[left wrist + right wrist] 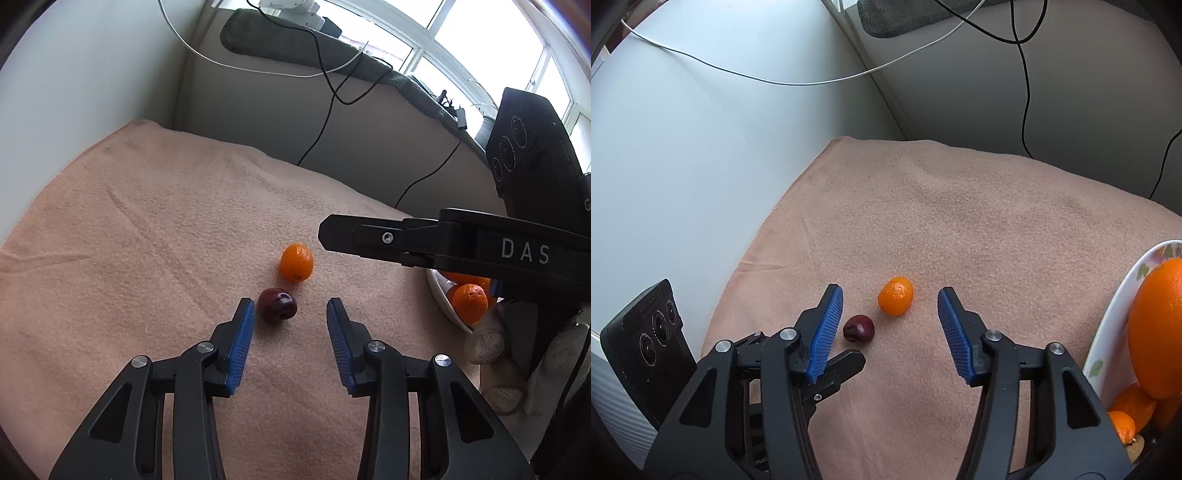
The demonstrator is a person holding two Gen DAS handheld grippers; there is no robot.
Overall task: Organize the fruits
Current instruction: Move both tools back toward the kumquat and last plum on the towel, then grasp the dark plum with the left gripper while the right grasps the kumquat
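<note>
A dark red cherry (277, 304) and a small orange kumquat (296, 262) lie close together on a peach cloth (147, 229). My left gripper (290, 308) is open and low over the cloth; the cherry sits just inside its left pad. My right gripper (890, 297) is open with the kumquat (896, 295) between its fingertips and the cherry (858, 328) by its left pad. The right gripper's body (424, 242) reaches in from the right in the left wrist view. A white bowl (1108, 325) at the right holds several oranges (1156, 325).
The bowl also shows in the left wrist view (441, 299) behind the right gripper. A grey wall (701, 147) borders the cloth at left and back. Black and white cables (325, 110) hang on the back wall. A window (461, 33) is above.
</note>
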